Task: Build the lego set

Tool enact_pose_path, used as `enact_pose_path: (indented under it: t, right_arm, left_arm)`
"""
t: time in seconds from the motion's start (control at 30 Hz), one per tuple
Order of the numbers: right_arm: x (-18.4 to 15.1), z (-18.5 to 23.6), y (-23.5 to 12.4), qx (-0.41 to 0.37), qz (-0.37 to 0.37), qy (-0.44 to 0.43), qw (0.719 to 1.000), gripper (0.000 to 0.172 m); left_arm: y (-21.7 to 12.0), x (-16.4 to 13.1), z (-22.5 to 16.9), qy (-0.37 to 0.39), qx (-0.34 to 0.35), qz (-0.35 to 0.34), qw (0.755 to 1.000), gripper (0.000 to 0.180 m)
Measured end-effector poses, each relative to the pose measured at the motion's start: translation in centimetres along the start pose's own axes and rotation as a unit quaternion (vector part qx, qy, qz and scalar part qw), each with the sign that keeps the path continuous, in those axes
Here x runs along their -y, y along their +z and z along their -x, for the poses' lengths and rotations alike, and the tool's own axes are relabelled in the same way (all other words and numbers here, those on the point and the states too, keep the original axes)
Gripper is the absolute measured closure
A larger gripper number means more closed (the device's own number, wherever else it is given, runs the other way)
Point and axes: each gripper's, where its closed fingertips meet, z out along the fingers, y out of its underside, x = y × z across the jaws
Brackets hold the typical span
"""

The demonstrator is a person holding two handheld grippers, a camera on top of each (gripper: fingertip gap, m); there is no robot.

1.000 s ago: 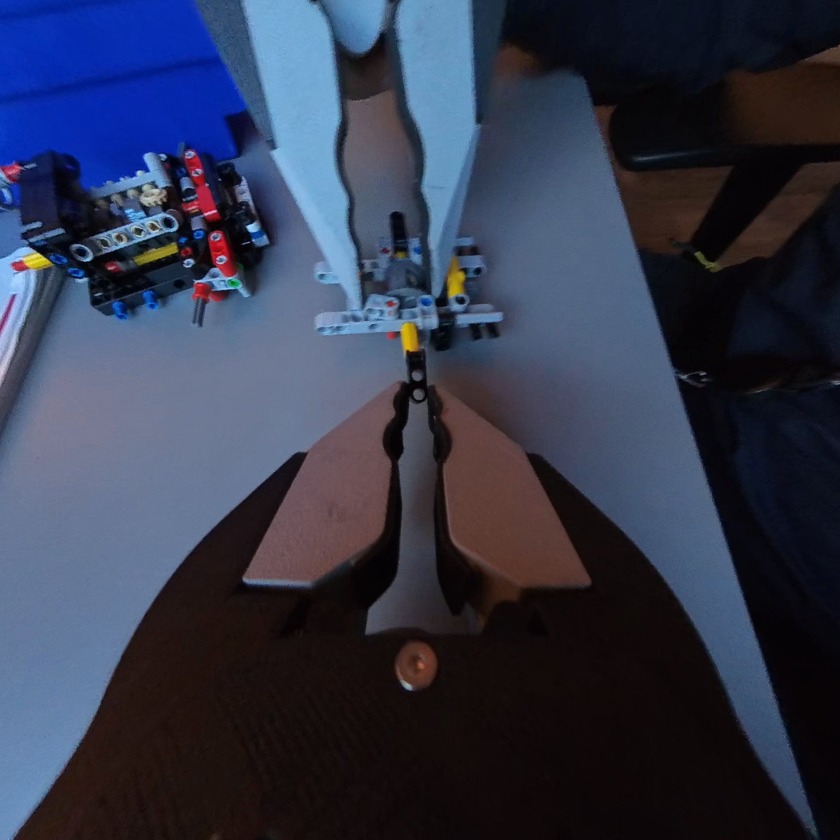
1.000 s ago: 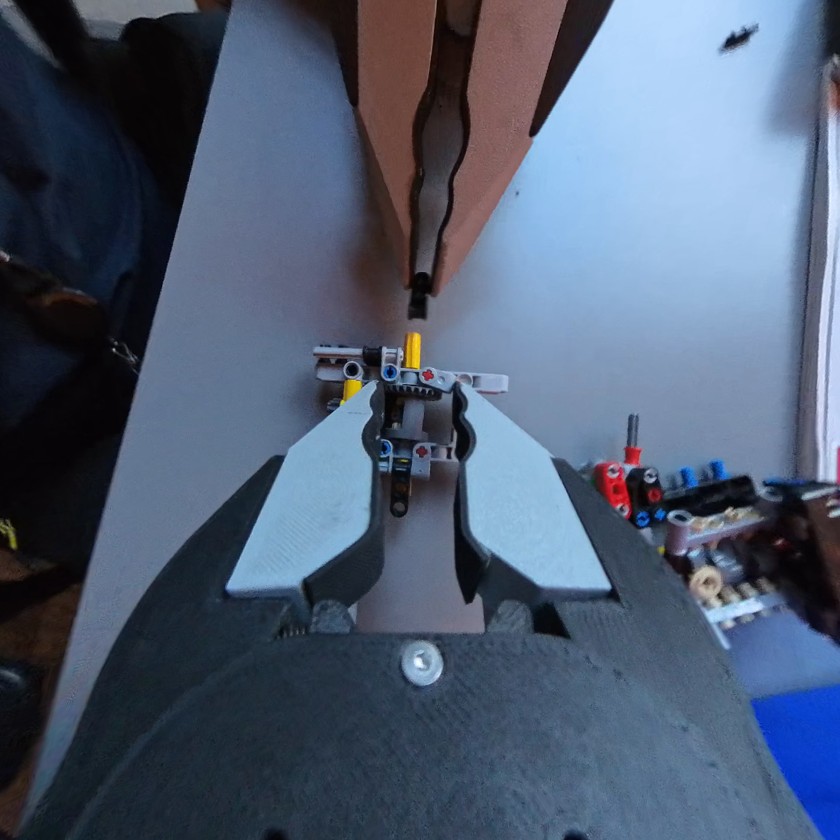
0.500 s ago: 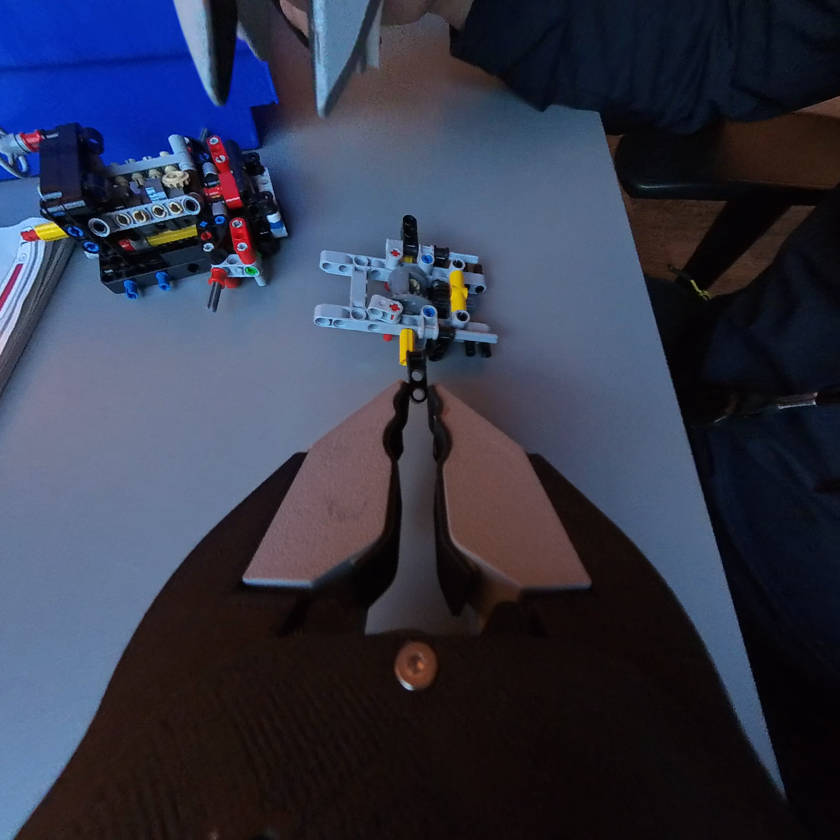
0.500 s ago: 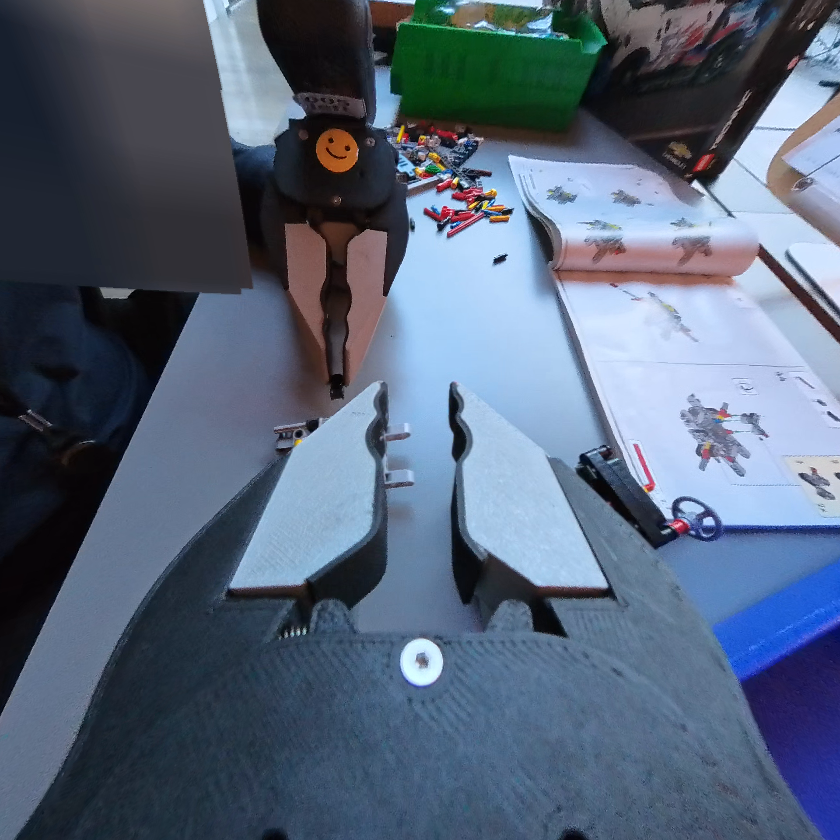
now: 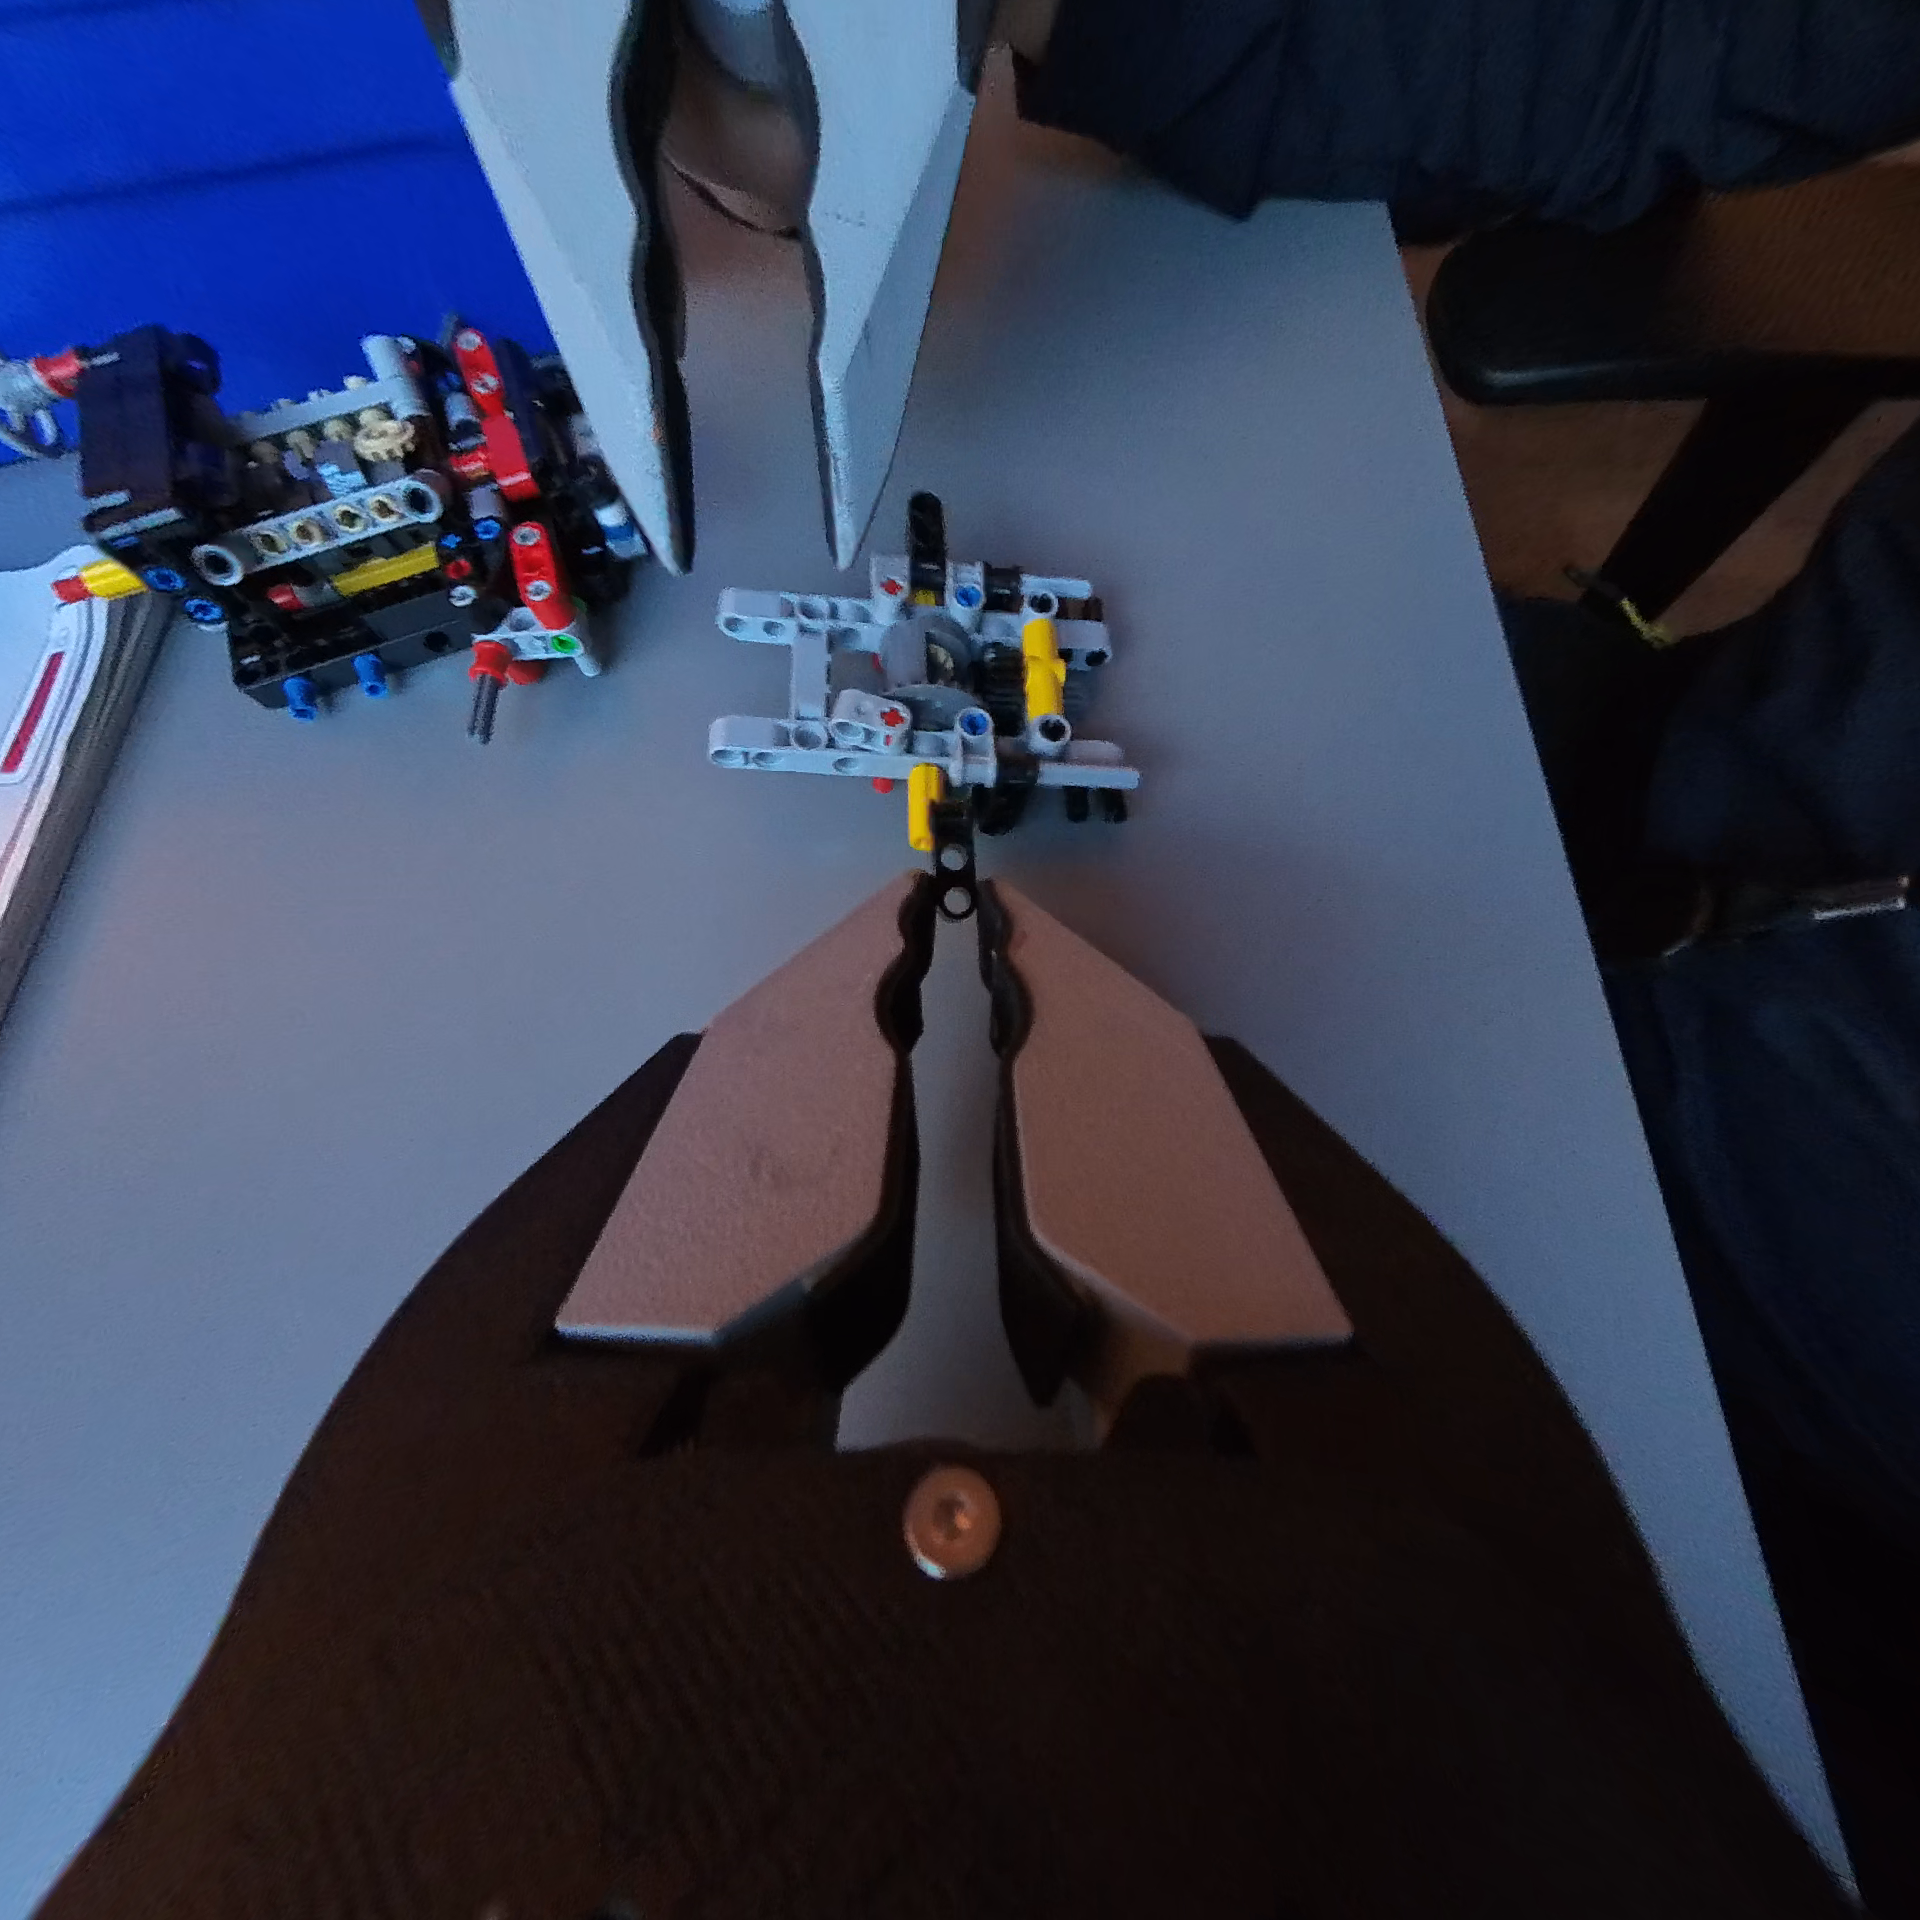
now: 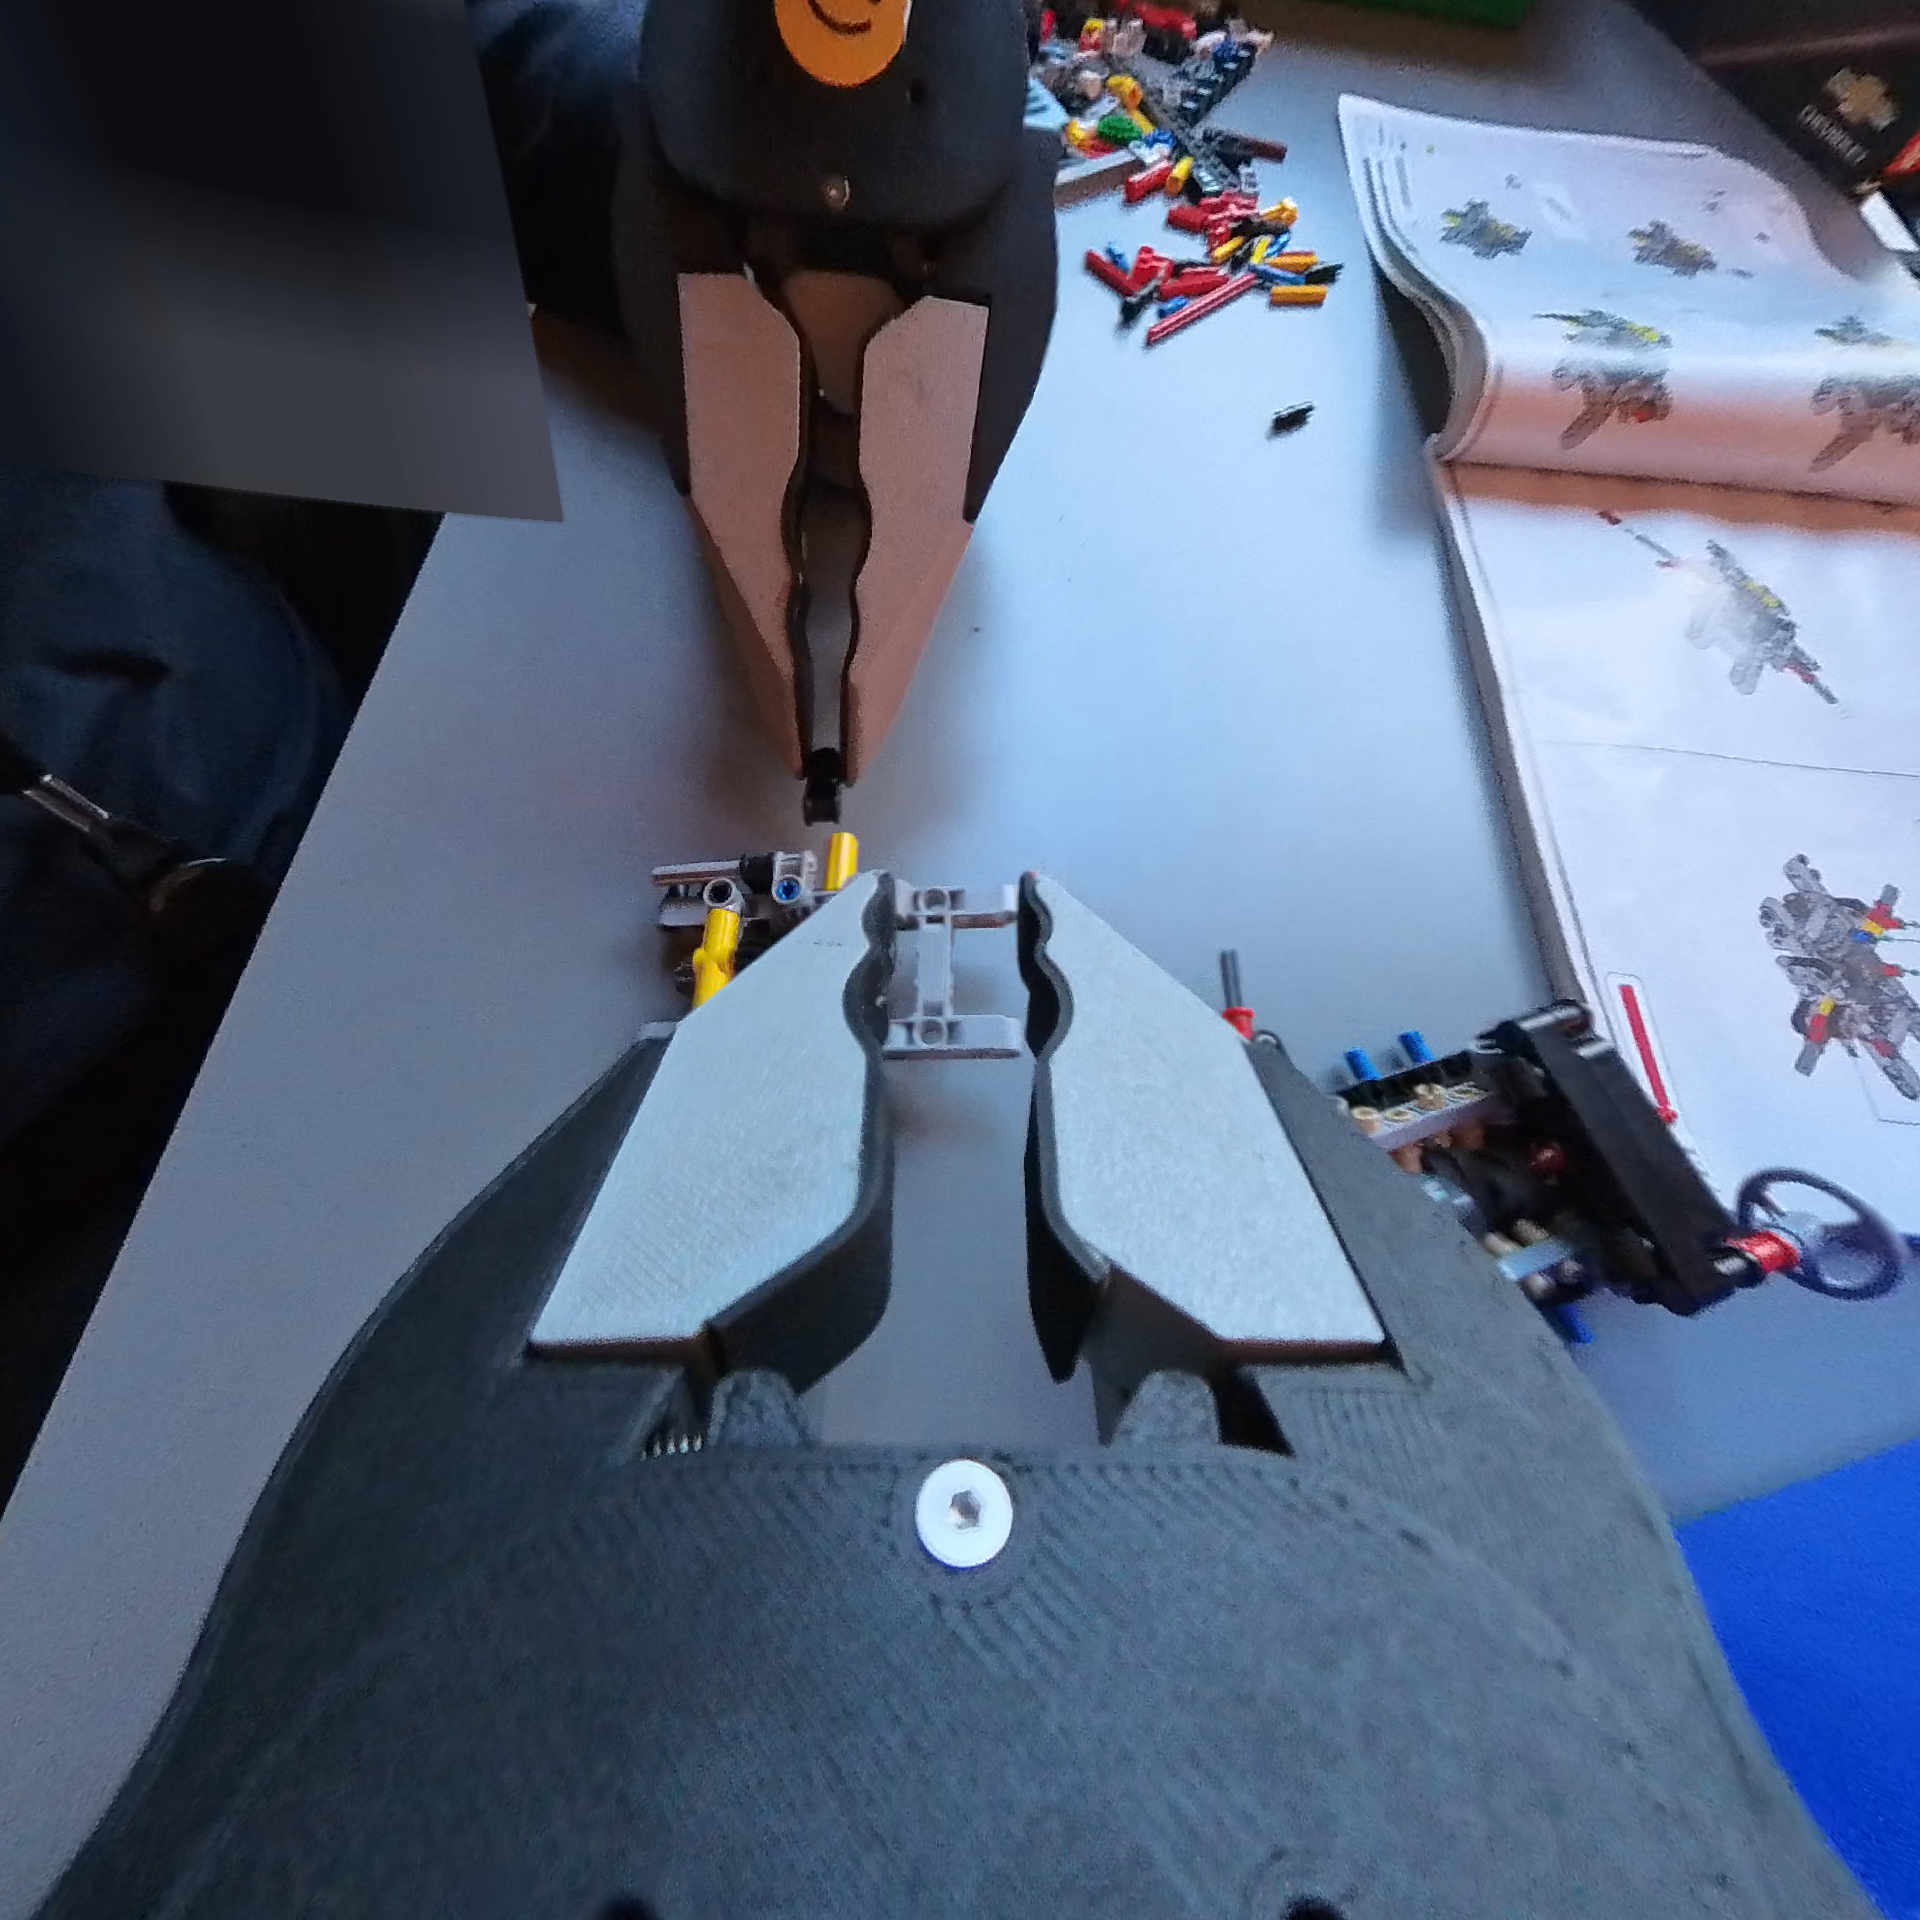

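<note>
Left gripper (image 5: 954,902) w/ tan fingers pinching small black holed plastic link (image 5: 954,868), tip by yellow pin of grey beam-and-gear brick assembly (image 5: 914,681) on grey table (image 5: 312,987), right gripper (image 6: 954,904) w/ grey fingers narrowly apart, holding nothing, above assembly's far side, black brick chassis (image 5: 332,530) nearby.

The left tongs (image 5: 954,902) pointed at the right tongs (image 6: 954,906) across the desk (image 5: 312,987), nearly closed, their brown fingertips (image 5: 902,914) pinching a small black link (image 5: 954,878). The right tongs' grey fingers (image 6: 790,1039) stood parted with nothing gripped, above the desk.
</note>
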Motion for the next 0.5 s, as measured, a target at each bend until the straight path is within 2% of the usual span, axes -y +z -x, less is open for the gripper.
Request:
enact_pose_path:
  t: [0.13, 0.23, 0.33, 0.5]
  right_arm:
    - [-0.2, 0.8, 0.7, 0.017, 0.01, -0.003, 1.0, 0.147]
    - [0.2, 0.9, 0.8, 0.01, 0.011, 0.001, 1.0, 0.129]
    - [0.9, 1.1, 0.7, -0.015, 0.005, 0.005, 1.0, 0.121]
    - [0.6, 2.2, 0.5, -0.083, 0.007, -0.012, 0.996, 0.121]
  left_arm:
    - [0.4, -0.2, 0.3, 0.034, 0.013, 0.05, 0.998, 0.175]
    - [0.4, 0.3, 0.7, 0.034, 0.007, 0.07, 0.997, 0.175]
    - [0.4, 0.6, 1.0, 0.019, -0.004, 0.091, 0.996, 0.176]
    - [0.7, 0.8, 0.9, -0.01, -0.031, 0.105, 0.994, 0.175]
